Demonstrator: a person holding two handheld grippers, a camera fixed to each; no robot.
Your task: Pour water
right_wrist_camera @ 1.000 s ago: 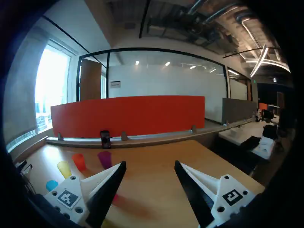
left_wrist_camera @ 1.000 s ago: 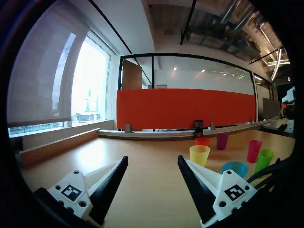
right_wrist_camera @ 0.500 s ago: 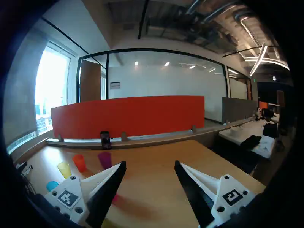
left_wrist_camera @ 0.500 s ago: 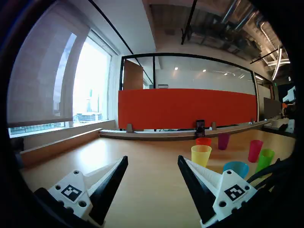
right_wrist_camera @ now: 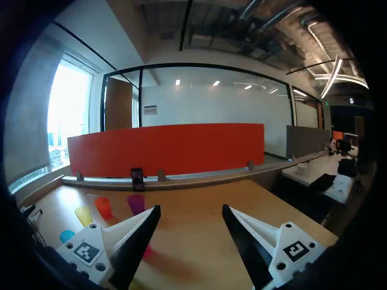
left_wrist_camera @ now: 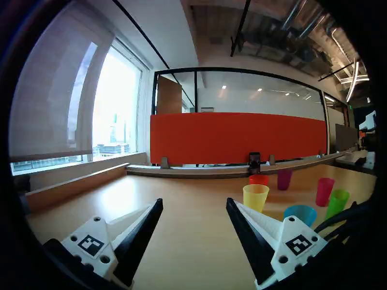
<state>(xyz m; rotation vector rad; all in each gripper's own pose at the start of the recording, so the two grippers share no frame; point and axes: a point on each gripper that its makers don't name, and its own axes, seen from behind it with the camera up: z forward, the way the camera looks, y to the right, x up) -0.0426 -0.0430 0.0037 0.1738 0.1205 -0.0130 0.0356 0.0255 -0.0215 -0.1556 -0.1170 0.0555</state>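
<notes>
Several coloured plastic cups stand on a wooden table (left_wrist_camera: pixel 193 203). In the left gripper view I see a yellow cup (left_wrist_camera: pixel 254 197), a red cup (left_wrist_camera: pixel 258 179), a purple cup (left_wrist_camera: pixel 284 179), a pink cup (left_wrist_camera: pixel 324 191), a green cup (left_wrist_camera: pixel 337 203) and a blue cup (left_wrist_camera: pixel 299 214), all ahead to the right. My left gripper (left_wrist_camera: pixel 193 212) is open over bare table, its right finger just in front of the yellow cup. The right gripper view shows the yellow cup (right_wrist_camera: pixel 83 215), red cup (right_wrist_camera: pixel 103 208), purple cup (right_wrist_camera: pixel 136 204) and blue cup (right_wrist_camera: pixel 67 236) at left. My right gripper (right_wrist_camera: pixel 191 217) is open and holds nothing.
An orange divider panel (left_wrist_camera: pixel 237 137) runs along the table's far edge, with a dark phone (left_wrist_camera: pixel 254 162) propped before it. Windows (left_wrist_camera: pixel 113 116) lie to the left. Another desk with dark items (right_wrist_camera: pixel 324 181) stands to the right. Black cables (left_wrist_camera: pixel 346 217) trail near the green cup.
Both views shifted only slightly; the cups drifted a little in the views. Both grippers stay open with nothing held.
</notes>
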